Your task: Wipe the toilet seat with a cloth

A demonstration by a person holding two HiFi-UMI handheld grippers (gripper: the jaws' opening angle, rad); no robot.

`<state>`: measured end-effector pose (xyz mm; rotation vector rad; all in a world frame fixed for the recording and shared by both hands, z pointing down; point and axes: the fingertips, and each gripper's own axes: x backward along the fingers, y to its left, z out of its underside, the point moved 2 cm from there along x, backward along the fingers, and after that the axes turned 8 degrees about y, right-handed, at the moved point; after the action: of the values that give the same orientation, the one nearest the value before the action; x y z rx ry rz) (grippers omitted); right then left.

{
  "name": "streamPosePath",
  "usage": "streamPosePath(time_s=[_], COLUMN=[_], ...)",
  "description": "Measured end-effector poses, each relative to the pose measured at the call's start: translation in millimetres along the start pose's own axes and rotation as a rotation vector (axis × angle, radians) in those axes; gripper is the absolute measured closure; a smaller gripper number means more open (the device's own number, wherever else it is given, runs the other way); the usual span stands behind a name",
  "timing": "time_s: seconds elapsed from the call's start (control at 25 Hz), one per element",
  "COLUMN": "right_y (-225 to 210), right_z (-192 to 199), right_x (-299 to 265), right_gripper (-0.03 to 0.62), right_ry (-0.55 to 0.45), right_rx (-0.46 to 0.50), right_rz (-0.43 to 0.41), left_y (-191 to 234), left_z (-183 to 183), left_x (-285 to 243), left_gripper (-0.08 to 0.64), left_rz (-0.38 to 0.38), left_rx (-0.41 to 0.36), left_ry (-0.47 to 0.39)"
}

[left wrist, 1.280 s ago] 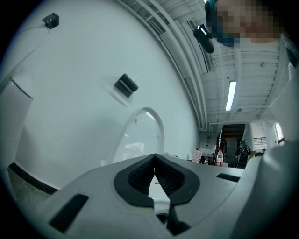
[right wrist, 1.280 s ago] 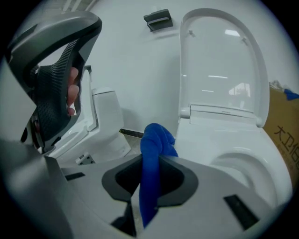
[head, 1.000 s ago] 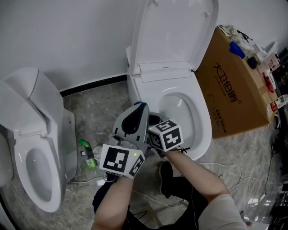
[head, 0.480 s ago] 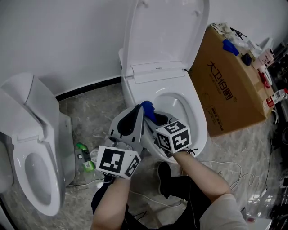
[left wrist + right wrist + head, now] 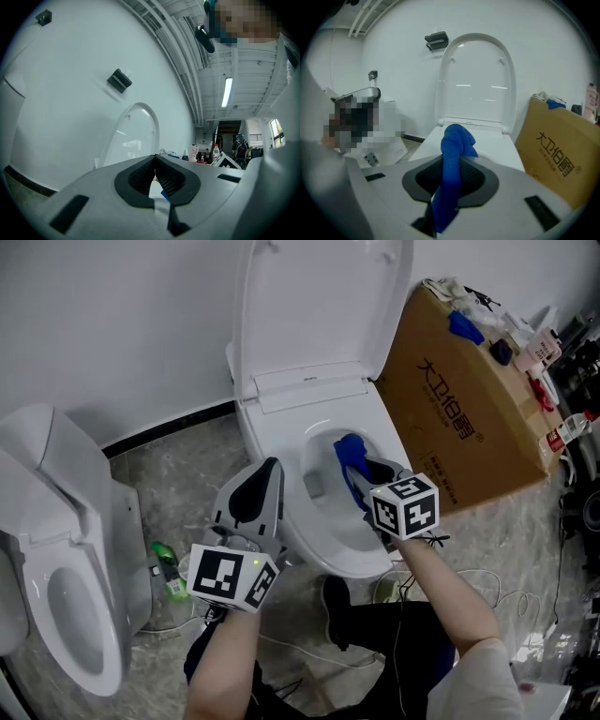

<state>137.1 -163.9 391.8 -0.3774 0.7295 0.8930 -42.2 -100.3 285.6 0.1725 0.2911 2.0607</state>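
Two tools are at the toilet, but only one is doing the job: your right tool (image 5: pixel 359 482) is pinching the blue cloth (image 5: pixel 351 452), which runs up between its jaws and bunches just beyond the tips in the right gripper view (image 5: pixel 453 140). Your left tool (image 5: pixel 269 468) has its jaws pressed together on nothing. It points up and away beside the left edge of the toilet seat (image 5: pixel 286 486). The lid (image 5: pixel 319 306) stands raised, so the seat ring is open to you. The cloth hangs over the bowl opening, near the right edge of the ring — whether it touches the seat cannot be told from the head view. You look to be at the start of the wiping itself: cloth gripped and brought to the seat, with no sign that much of the ring is covered yet. The next move calls for pressing the loose bunch flat on the ring and dragging it round the edge, with a firm pinch so the cloth does not slip into the bowl. Your right forearm reaches in from the front edge, wrist bent so the tool aims toward the hinge; your left forearm rises at the front left corner.
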Motion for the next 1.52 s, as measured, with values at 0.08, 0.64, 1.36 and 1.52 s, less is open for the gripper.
streamPosePath(time_s=[0.08, 0.64, 1.36, 1.52], right_y=[-24.7, -156.1, -196.8, -190.3], right_z=[8.1, 53.4, 93.6, 97.4], right_x=[7.5, 35.4, 7.9, -1.1], right_gripper=[0.520, 0.520, 0.520, 0.519], right_ry=[0.022, 0.123, 0.186, 0.185], right_rx=[0.010, -0.034, -0.123, -0.148], right_rz=[0.049, 0.286, 0.305, 0.280], left_y=[-1.4, -12.5, -23.5, -21.6], left_z=[2.8, 13.6, 24.9, 26.7], left_x=[-2.3, -23.3, -40.9, -42.3], left_gripper=[0.554, 0.554, 0.554, 0.554], left_rz=[0.002, 0.005, 0.026, 0.025], left_rx=[-0.001, -0.006, -0.034, -0.024], left_ry=[0.007, 0.033, 0.069, 0.072])
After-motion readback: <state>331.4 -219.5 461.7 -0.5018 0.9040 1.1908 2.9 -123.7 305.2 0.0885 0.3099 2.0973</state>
